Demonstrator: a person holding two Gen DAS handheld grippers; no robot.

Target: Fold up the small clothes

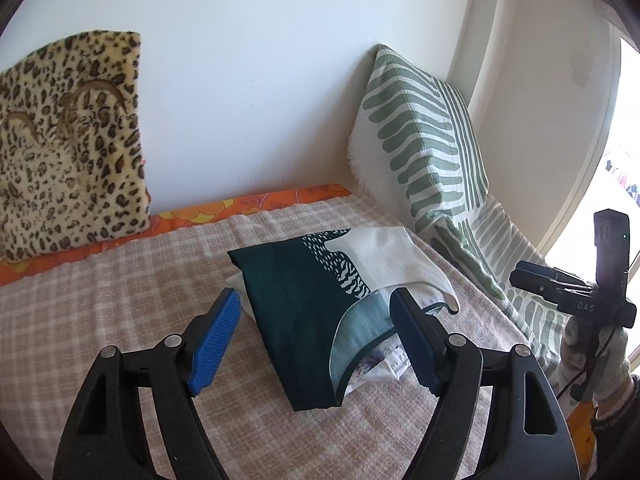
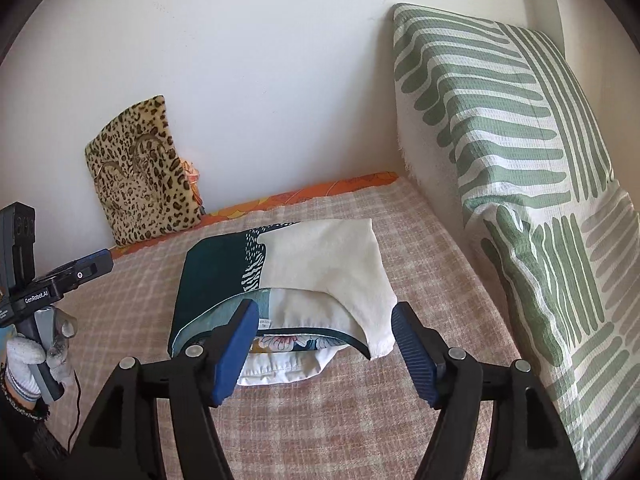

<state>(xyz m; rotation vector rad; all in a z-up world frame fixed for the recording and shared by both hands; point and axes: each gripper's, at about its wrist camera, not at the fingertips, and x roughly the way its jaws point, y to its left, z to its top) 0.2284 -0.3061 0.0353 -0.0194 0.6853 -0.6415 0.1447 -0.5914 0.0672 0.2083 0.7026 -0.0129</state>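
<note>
The folded garment (image 1: pixel 304 320) sat in the middle of the checked blanket (image 1: pixel 120 320), dark green half toward the leopard pillow (image 1: pixel 68 148), white half toward the striped cushion (image 1: pixel 424 136). A white piece (image 2: pixel 280 368) poked out under its near edge. Left gripper (image 1: pixel 316 340) was spread wide just short of the garment, holding nothing. Right gripper (image 2: pixel 324 352) was the same, jaws apart either side of that near edge.

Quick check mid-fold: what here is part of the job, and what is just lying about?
Job:
- folded green-and-white garment
- white garment beneath it
- left tongs, open
- right tongs, open

Lying about:
- leopard cushion
- green striped pillow
- checked blanket
</note>
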